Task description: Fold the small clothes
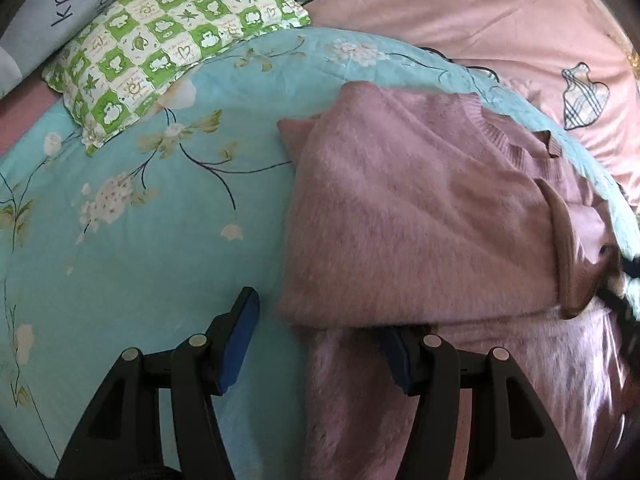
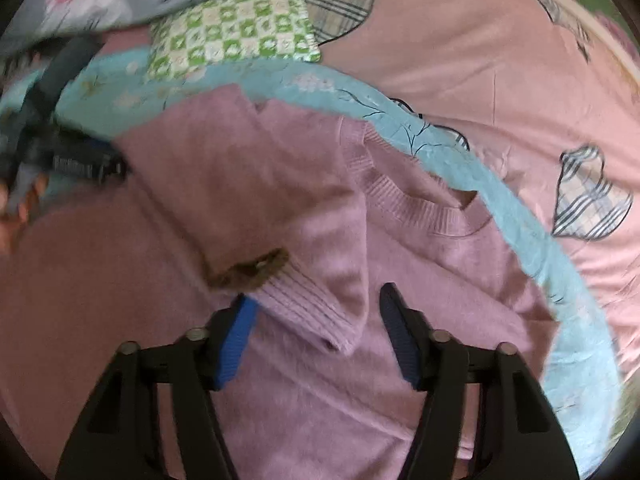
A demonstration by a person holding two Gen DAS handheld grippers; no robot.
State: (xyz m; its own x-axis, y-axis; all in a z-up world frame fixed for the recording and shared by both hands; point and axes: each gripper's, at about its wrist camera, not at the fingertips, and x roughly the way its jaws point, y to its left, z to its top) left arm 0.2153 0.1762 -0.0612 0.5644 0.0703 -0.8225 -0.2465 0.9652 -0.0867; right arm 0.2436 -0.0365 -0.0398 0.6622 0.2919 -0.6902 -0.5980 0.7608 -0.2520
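One pink sweater (image 1: 416, 208) lies partly folded on the blue floral quilt (image 1: 160, 240) of the bed, one sleeve cuff (image 2: 308, 312) laid across its body. Two claws: left claw (image 1: 320, 344) spread apart, gripping nothing, its right finger tucked under the sweater's folded edge; right claw (image 2: 316, 320) also apart, the cuff between its fingers, unpinched. Behind: one green checked pillow (image 1: 168, 52), one grey pillow (image 1: 52, 12), one pink heart-print cover (image 1: 500, 20).
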